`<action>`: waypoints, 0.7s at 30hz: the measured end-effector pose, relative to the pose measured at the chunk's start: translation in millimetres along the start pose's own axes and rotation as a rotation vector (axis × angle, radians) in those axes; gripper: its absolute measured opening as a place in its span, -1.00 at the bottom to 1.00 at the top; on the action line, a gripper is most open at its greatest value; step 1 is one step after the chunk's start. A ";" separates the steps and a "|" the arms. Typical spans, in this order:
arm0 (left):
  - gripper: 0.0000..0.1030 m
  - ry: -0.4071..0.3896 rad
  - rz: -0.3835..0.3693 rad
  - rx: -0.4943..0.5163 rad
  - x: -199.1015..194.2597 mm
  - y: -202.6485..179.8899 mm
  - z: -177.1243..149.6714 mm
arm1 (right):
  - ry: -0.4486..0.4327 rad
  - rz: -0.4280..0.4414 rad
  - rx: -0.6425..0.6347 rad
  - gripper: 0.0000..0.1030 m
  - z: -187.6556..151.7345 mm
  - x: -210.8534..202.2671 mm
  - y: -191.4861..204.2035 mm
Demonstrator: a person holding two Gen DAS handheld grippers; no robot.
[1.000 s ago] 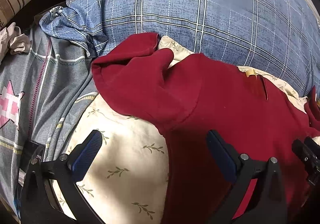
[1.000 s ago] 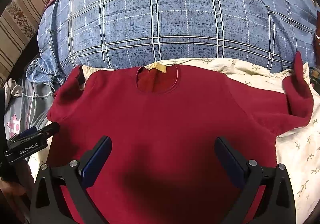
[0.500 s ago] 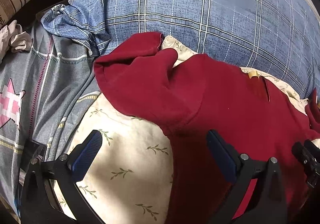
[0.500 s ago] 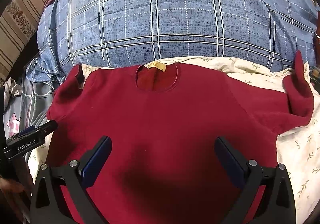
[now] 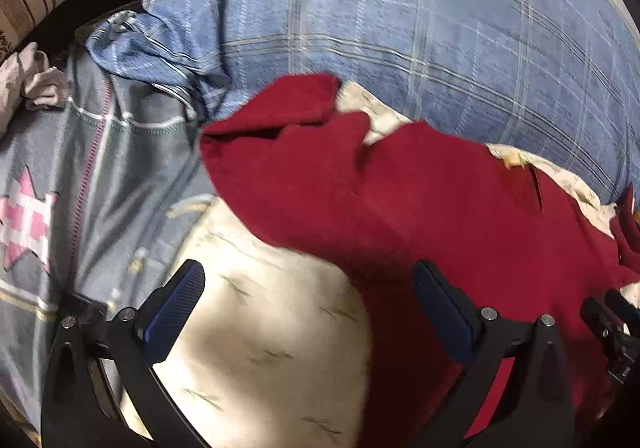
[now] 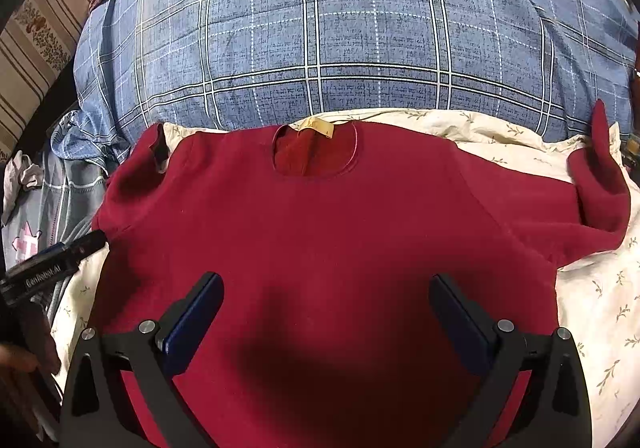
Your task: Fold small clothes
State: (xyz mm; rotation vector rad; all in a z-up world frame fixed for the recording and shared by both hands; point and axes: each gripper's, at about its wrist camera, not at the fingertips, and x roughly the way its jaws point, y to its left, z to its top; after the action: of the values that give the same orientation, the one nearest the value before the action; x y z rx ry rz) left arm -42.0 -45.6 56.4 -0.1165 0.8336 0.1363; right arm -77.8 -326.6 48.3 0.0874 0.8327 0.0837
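A small dark red long-sleeved top lies flat, neck hole away from me, on a cream leaf-print cloth. Its left sleeve is bunched and folded back on itself; its right sleeve curls upward at the cuff. My right gripper hovers open over the lower middle of the top, nothing between its fingers. My left gripper is open too, straddling the top's left side edge, with the cream cloth under its left finger. The left gripper's tip shows at the right wrist view's left edge.
A blue plaid quilt with a round crest bulges behind the top. Grey bedding with a pink star patch lies to the left, with a crumpled pale cloth beyond it. A striped beige cushion stands at the far left.
The left gripper's view has shifted left and slightly forward, so the red sleeve sits further right and more cream cloth shows between the fingers. The right gripper has crept slightly forward.
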 end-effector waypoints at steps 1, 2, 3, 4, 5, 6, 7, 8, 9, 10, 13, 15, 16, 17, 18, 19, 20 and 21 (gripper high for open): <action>1.00 -0.004 0.012 0.000 0.1 7.2 6.1 | -0.001 0.002 0.001 0.98 0.2 0.2 -0.2; 1.00 -0.004 0.029 0.005 1.4 14.1 12.8 | 0.000 0.003 0.004 0.98 0.6 0.3 -1.0; 1.00 -0.003 0.058 0.009 3.9 22.1 20.3 | -0.002 0.002 0.007 0.98 0.8 0.8 -1.6; 1.00 -0.004 0.085 0.005 6.6 31.0 27.6 | -0.001 0.004 0.012 0.98 1.2 1.4 -2.6; 1.00 -0.005 0.095 -0.002 9.8 39.6 33.4 | 0.003 0.004 0.016 0.98 1.2 1.4 -3.5; 1.00 -0.003 0.094 -0.004 13.9 45.7 37.5 | 0.007 0.008 0.023 0.98 0.8 1.6 -4.2; 1.00 0.007 0.098 0.000 22.2 51.9 43.9 | 0.011 0.013 0.030 0.98 0.9 2.2 -5.9; 1.00 0.018 0.111 0.007 30.6 56.2 48.1 | 0.010 0.011 0.032 0.98 1.4 3.0 -6.9; 1.00 0.032 0.134 0.022 42.9 59.1 53.3 | 0.013 0.012 0.036 0.99 1.4 3.6 -7.5; 1.00 0.043 0.134 0.031 53.5 61.1 57.6 | 0.015 0.011 0.036 0.99 1.8 4.6 -7.9; 0.87 0.061 0.105 0.030 76.9 63.6 67.3 | 0.030 0.018 0.040 0.99 2.0 7.4 -7.5; 0.87 0.059 0.132 0.069 92.5 60.5 75.0 | 0.043 0.026 0.036 0.99 1.9 9.4 -6.4; 0.87 0.067 0.163 0.099 104.7 58.2 79.3 | 0.048 0.024 0.028 0.99 1.9 10.7 -5.6; 0.82 0.068 0.169 0.109 111.4 57.6 81.7 | 0.054 0.027 0.023 0.99 2.0 12.0 -4.4; 0.74 0.069 0.161 0.117 121.5 57.2 84.9 | 0.057 0.028 0.017 0.99 1.9 13.2 -3.4; 0.69 0.075 0.152 0.120 129.8 57.1 86.9 | 0.057 0.024 0.009 0.99 1.8 14.5 -2.6; 0.51 0.080 0.149 0.119 136.4 57.5 88.9 | 0.061 0.023 0.004 0.99 1.5 15.9 -1.6; 0.14 0.086 0.145 0.110 145.2 58.8 91.1 | 0.066 0.021 0.000 0.99 1.3 17.5 -1.0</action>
State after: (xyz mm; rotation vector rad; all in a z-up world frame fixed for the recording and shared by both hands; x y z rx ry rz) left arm 111.2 37.4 6.3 0.0419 0.9335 0.2229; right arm -65.1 -325.8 36.3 0.0936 0.8977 0.1075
